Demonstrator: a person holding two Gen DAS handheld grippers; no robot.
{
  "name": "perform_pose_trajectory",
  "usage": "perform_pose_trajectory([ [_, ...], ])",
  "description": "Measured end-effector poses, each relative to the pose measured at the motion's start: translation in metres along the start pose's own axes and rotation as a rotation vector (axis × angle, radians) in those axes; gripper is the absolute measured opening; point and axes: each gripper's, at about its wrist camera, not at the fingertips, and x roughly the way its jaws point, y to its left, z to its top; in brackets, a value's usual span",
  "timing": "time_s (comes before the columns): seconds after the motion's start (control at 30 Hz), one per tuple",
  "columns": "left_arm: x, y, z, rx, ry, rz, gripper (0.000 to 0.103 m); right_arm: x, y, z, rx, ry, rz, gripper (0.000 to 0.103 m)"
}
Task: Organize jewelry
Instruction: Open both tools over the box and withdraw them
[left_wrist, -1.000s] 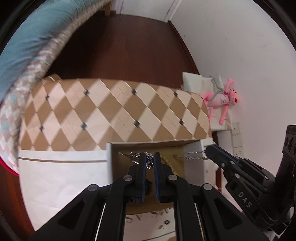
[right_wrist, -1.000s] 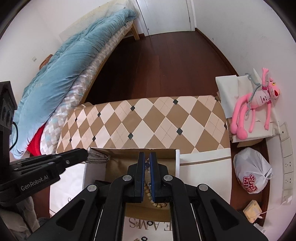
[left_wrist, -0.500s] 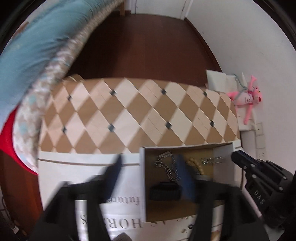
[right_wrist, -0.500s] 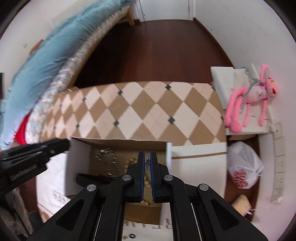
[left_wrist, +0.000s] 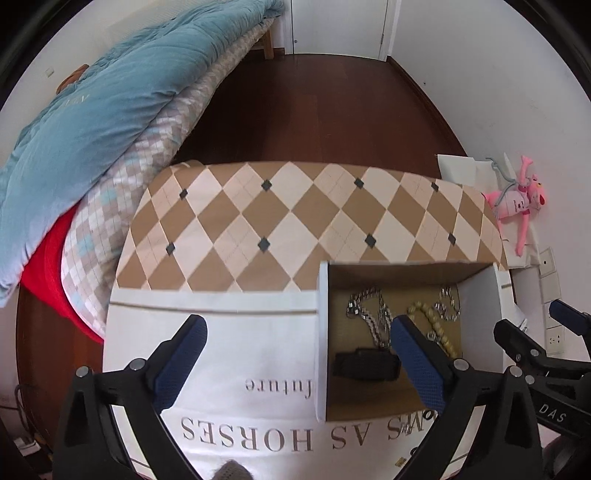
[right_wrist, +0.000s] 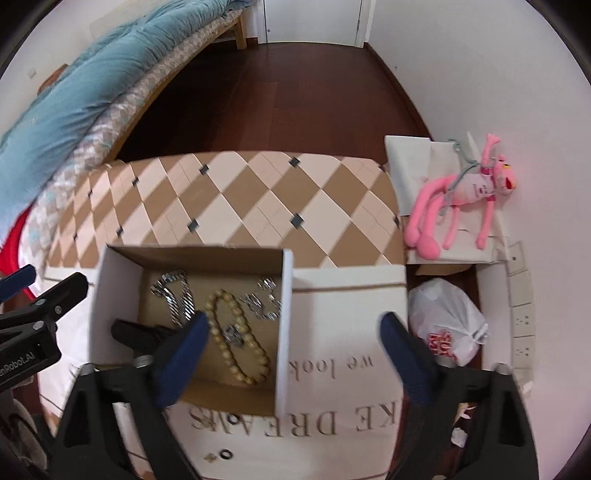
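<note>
Around my bench (left_wrist: 258, 332) the room is crowded: a bed with a blue quilt (left_wrist: 110, 96) and a checked mattress (right_wrist: 122, 107) presses against its left far corner, a pink plush toy (right_wrist: 461, 199) lies on white boards to the right, and a knotted white plastic bag (right_wrist: 447, 321) sits on the floor below it. Wall sockets (right_wrist: 521, 306) line the right wall. Dark wooden floor (left_wrist: 314, 110) lies open beyond the bench's far edge.

The bench wears a diamond-patterned cloth (left_wrist: 295, 221) at the back and a white printed sheet (left_wrist: 240, 435) in front. On the sheet stands the open cardboard box (right_wrist: 284, 325), its white walls upright; its right wall rises between the jewelry and the bare sheet to the right. Inside lie a silver chain (right_wrist: 177, 295), a beaded bracelet (right_wrist: 236, 332) with a small silver piece on it, another silver chain (right_wrist: 266, 302) near the right wall, and a black band (left_wrist: 365, 363) at the near end. A small black ring (right_wrist: 225, 454) and a tiny gold bit rest on the sheet in front of the box.

My left tongs (left_wrist: 295, 343) have just been opening and stand wide apart, straddling the box's left wall, nothing between them gripped. My right tongs (right_wrist: 291, 336) have just sprung wide too, straddling the right wall, holding nothing; the left finger hangs over the bracelet.
</note>
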Motion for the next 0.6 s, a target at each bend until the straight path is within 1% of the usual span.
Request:
perform_pose_trajectory([
  [0.07, 0.0, -0.001, -0.008, 0.0, -0.001, 0.013, 0.102, 0.0, 0.003, -0.008, -0.012, -0.002, -0.024, 0.099],
  [0.17, -0.003, -0.003, -0.016, 0.007, -0.01, 0.025, 0.102, -0.002, 0.005, -0.018, -0.015, -0.01, -0.039, 0.103],
  [0.33, -0.014, -0.005, -0.026, 0.004, -0.028, 0.034, 0.102, -0.009, 0.001, -0.029, 0.011, -0.024, -0.028, 0.103],
  [0.6, -0.051, -0.004, -0.042, -0.018, -0.092, 0.039, 0.102, -0.047, -0.006, -0.047, 0.039, -0.101, -0.035, 0.103],
])
